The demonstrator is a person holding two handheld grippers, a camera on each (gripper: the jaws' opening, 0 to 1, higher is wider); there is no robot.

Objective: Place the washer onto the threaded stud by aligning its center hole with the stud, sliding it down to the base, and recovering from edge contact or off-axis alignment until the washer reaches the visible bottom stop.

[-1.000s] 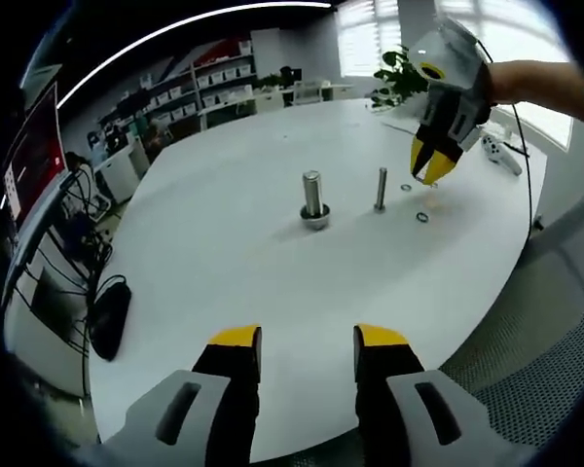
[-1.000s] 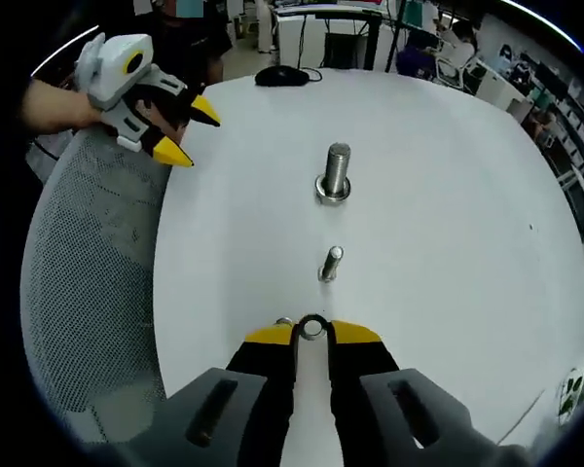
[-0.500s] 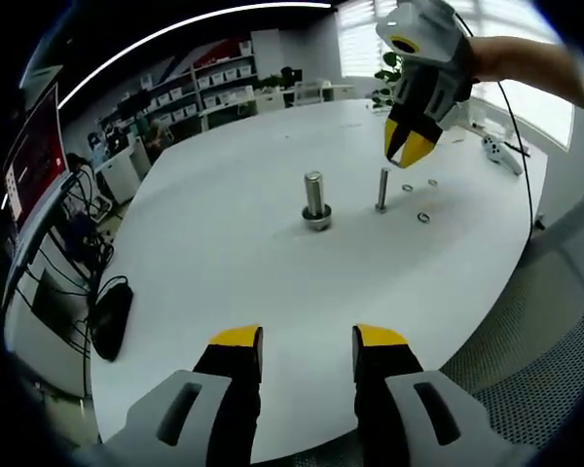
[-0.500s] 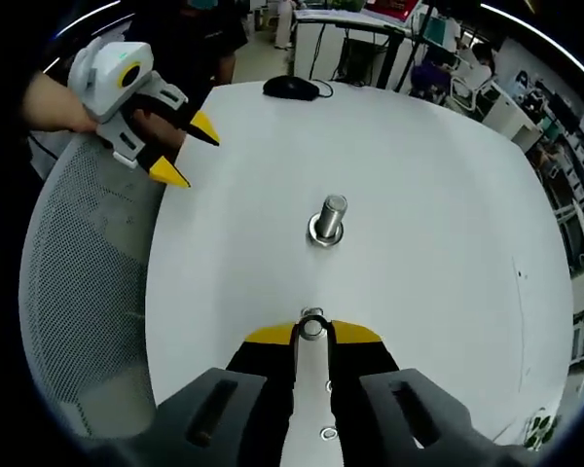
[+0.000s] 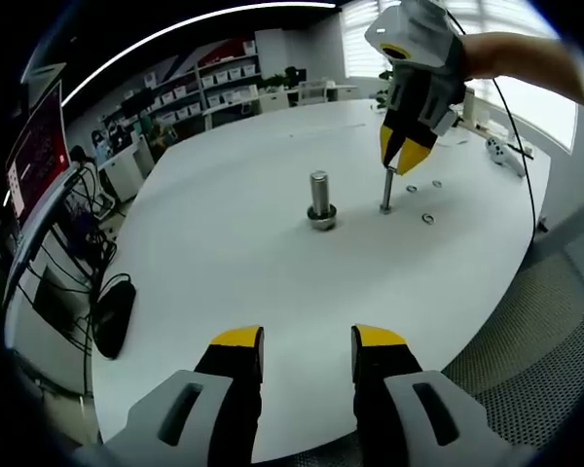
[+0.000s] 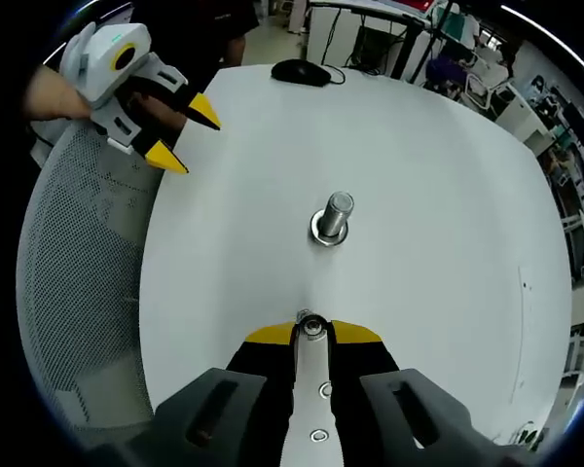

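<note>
A white round table (image 5: 224, 243) carries a thick bolt (image 5: 318, 199) and a thin threaded stud (image 5: 385, 191). In the left gripper view my right gripper (image 5: 405, 156) hangs right over the stud's top. In the right gripper view that gripper (image 6: 312, 329) is shut on a small steel washer (image 6: 312, 328), and the stud is hidden beneath it. The thick bolt (image 6: 333, 219) stands beyond the tips. My left gripper (image 5: 307, 342) stands open over the table's near edge with nothing between its fingers, and in the right gripper view this left gripper (image 6: 180, 131) appears at the upper left.
Loose washers (image 5: 436, 183) (image 5: 428, 218) lie right of the stud, and two washers (image 6: 325, 390) show between the right gripper's arms. A black mouse (image 6: 300, 71) lies at the table's far edge. A mesh chair (image 6: 88, 292) stands beside the table.
My right gripper carried the washer from beside the loose washers to just above the thin stud. The left gripper held its place.
</note>
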